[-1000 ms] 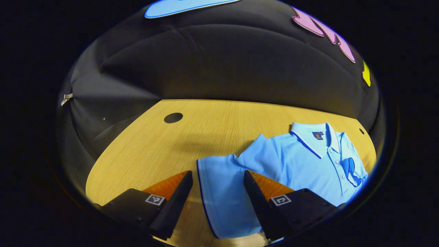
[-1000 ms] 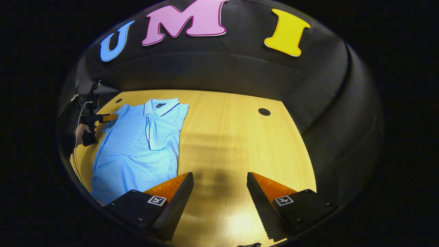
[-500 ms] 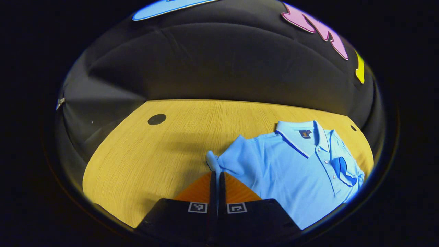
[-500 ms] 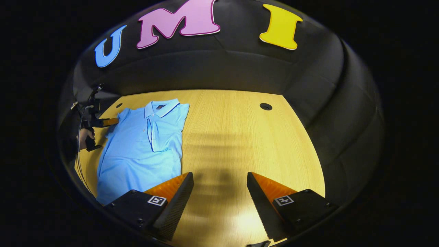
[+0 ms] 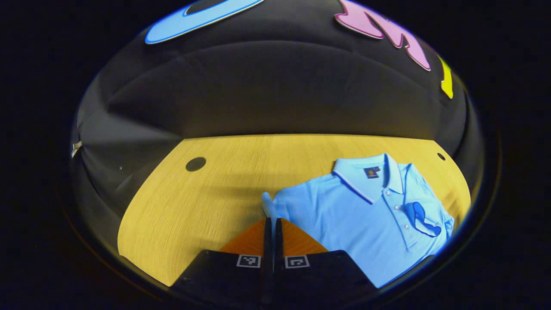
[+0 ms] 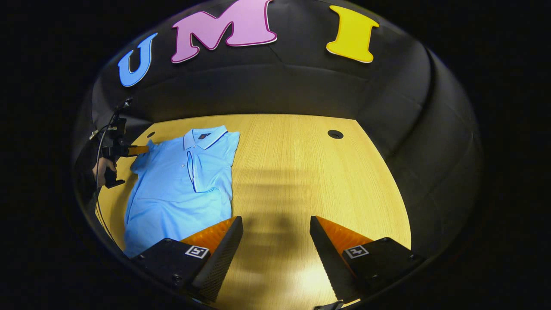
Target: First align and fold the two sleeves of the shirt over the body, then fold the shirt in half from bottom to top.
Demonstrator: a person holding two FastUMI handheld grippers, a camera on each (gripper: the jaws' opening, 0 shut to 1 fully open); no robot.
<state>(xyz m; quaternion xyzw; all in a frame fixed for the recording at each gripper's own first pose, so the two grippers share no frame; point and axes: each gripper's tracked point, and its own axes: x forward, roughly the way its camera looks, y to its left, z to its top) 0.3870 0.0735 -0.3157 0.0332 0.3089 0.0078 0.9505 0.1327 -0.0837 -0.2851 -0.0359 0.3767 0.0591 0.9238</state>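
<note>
A light blue polo shirt [image 5: 357, 215] lies flat on the wooden table [image 5: 202, 202], collar toward the far edge. One sleeve [image 6: 206, 165] lies folded over the body. My left gripper [image 5: 271, 221] is shut on the other sleeve [image 5: 267, 204], whose pinched cloth sticks up past the fingertips. In the right gripper view the shirt [image 6: 176, 189] lies at the left, and the left gripper [image 6: 137, 150], held by a hand [image 6: 100, 168], meets that sleeve at the shirt's far left shoulder. My right gripper [image 6: 275, 224] hangs open over bare table to the right of the shirt, nothing between its fingers.
The table [image 6: 310, 181] has a round cable hole [image 6: 335, 134] at the far right and another hole [image 5: 195, 164] at the far left. The black booth wall closes the table in behind and at both sides. A cable hangs by the person's hand.
My left gripper shut on the spread sleeve, bunched it and lifted it a little toward the shirt body. The right gripper stayed open and barely shifted.
</note>
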